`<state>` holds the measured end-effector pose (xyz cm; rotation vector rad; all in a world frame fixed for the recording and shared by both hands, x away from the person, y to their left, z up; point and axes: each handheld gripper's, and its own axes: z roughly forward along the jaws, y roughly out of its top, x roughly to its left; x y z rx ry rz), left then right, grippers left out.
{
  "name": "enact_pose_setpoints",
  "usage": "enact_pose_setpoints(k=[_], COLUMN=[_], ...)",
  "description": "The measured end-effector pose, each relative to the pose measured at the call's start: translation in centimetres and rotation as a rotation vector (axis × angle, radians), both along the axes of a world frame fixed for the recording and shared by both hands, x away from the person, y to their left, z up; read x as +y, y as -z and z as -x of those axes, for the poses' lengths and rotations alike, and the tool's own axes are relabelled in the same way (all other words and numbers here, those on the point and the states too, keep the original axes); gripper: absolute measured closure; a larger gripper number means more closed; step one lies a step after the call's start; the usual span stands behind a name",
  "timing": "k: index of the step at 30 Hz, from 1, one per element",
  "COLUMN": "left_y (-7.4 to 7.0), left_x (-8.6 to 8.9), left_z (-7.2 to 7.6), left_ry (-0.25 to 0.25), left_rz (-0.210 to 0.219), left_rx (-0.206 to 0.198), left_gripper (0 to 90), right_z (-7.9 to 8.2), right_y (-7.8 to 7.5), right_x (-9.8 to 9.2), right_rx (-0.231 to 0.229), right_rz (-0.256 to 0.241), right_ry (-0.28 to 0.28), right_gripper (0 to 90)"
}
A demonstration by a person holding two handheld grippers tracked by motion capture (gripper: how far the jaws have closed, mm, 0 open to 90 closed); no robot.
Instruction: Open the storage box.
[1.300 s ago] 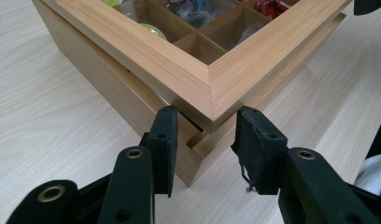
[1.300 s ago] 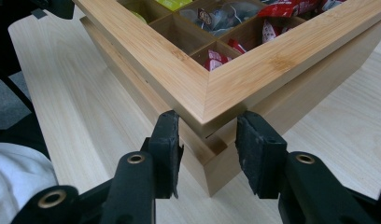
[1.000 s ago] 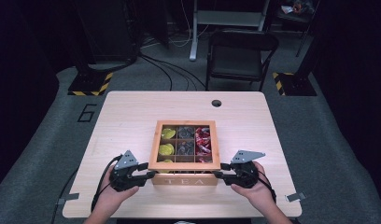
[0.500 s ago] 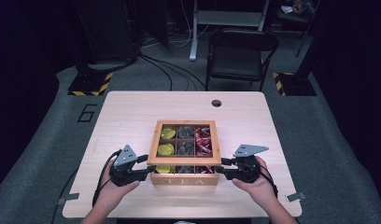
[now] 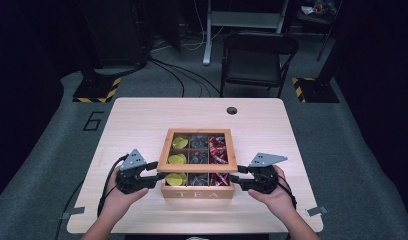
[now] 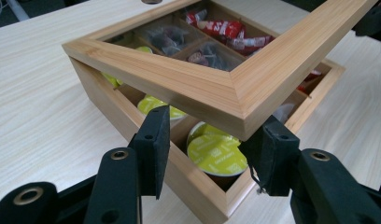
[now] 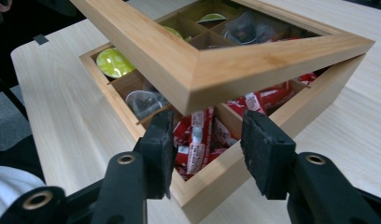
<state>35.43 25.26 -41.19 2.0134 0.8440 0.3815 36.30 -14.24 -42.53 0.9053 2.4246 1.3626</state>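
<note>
From above, the wooden tea box (image 5: 198,170) sits mid-surface (image 5: 142,120), its glazed lid (image 5: 198,150) lifted at the front, with the left gripper (image 5: 154,172) and right gripper (image 5: 237,178) at its front corners. The left gripper view has the jaws apart beneath the lid's corner, over green capsules (image 6: 216,154). The right gripper view has its jaws apart under the other corner, above red sachets (image 7: 198,140).

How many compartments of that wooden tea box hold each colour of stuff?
Yellow-green capsules: 3 compartments
Dark grey pouches: 3 compartments
Red packets: 3 compartments
Total: 9 compartments in the tea box
</note>
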Motion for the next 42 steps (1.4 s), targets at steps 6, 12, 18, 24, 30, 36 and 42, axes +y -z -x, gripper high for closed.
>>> enact_pose_setpoints(k=[6,12,18,24,30,36,42], left_y=[-1.6,-3.1,-3.9,-4.5,-5.1,-5.5,-5.7], left_x=[0.0,-0.1,-0.1,-0.1,-0.1,-0.1,-0.1], left_z=[-0.5,-1.3,-2.0,-2.4,-2.9,-3.2,-3.5], left_ry=[-0.012,-0.018,-0.015,-0.007,-0.005,-0.007,-0.006], left_rz=[0.001,0.004,0.002,0.004,0.005,0.002,0.004], left_rx=[-0.050,-0.081,-0.088,-0.084,-0.083,-0.084,-0.081], left_gripper=[52.1,52.4,52.6,52.7,53.0,53.0,53.0], right_z=[-1.1,-2.3,-3.2,-4.3,-5.7,-6.5,-7.3], right_y=[-0.2,-0.5,-1.0,-1.4,-2.3,-2.7,-3.0], right_x=[-0.5,-0.8,-0.6,-0.3,-0.1,-0.2,-0.1], right_rx=[-0.019,-0.042,-0.052,-0.058,-0.066,-0.069,-0.063], right_rz=[-0.013,-0.001,-0.003,-0.006,-0.025,-0.038,-0.050], right_ry=[0.024,0.036,0.048,0.038,0.054,0.068,0.067], right_gripper=[51.8,51.3,49.3,48.1,48.2,48.4,49.3])
